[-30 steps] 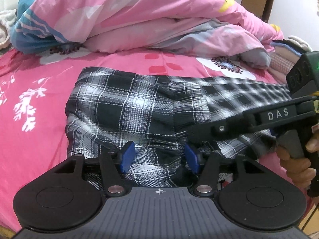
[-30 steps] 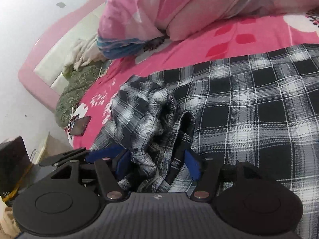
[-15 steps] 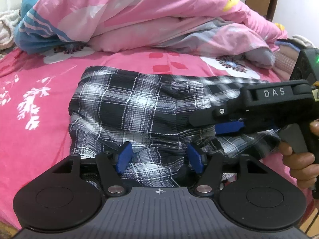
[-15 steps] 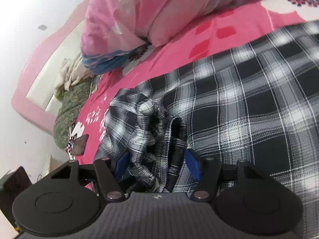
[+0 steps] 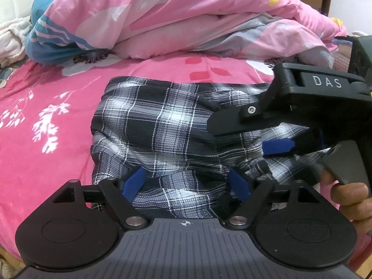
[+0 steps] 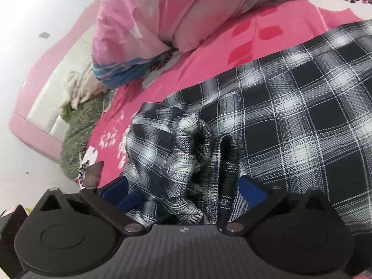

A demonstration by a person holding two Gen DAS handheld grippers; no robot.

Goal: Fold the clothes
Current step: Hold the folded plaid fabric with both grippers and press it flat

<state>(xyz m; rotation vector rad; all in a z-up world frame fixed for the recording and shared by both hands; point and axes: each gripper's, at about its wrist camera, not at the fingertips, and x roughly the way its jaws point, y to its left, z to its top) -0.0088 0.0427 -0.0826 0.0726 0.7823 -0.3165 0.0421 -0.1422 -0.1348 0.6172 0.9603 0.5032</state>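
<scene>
A black-and-white plaid garment (image 5: 162, 121) lies partly folded on the pink bedsheet (image 5: 46, 139). My left gripper (image 5: 186, 183) sits low over its near edge. Its jaws are opening, and a fold of plaid lies loose between the blue pads (image 5: 133, 182). To the right, my right gripper (image 5: 279, 116) hovers over the same garment, held by a person's hand (image 5: 348, 197). In the right wrist view, the right gripper (image 6: 188, 193) is opening wide. A bunched ridge of the plaid garment (image 6: 186, 144) stands between its pads (image 6: 252, 188), which do not press on it.
A heaped pink duvet (image 5: 186, 18) fills the back of the bed. A green knitted blanket (image 6: 79, 134), a white cloth (image 6: 76, 88) and a phone (image 6: 93, 174) lie near the pink headboard (image 6: 34, 127). Bare pink sheet stretches left of the garment.
Both grippers' jaws have spread apart, so the bunched plaid cloth is no longer pinched. In the left wrist view the right gripper has lifted and tilted upward over the garment.
</scene>
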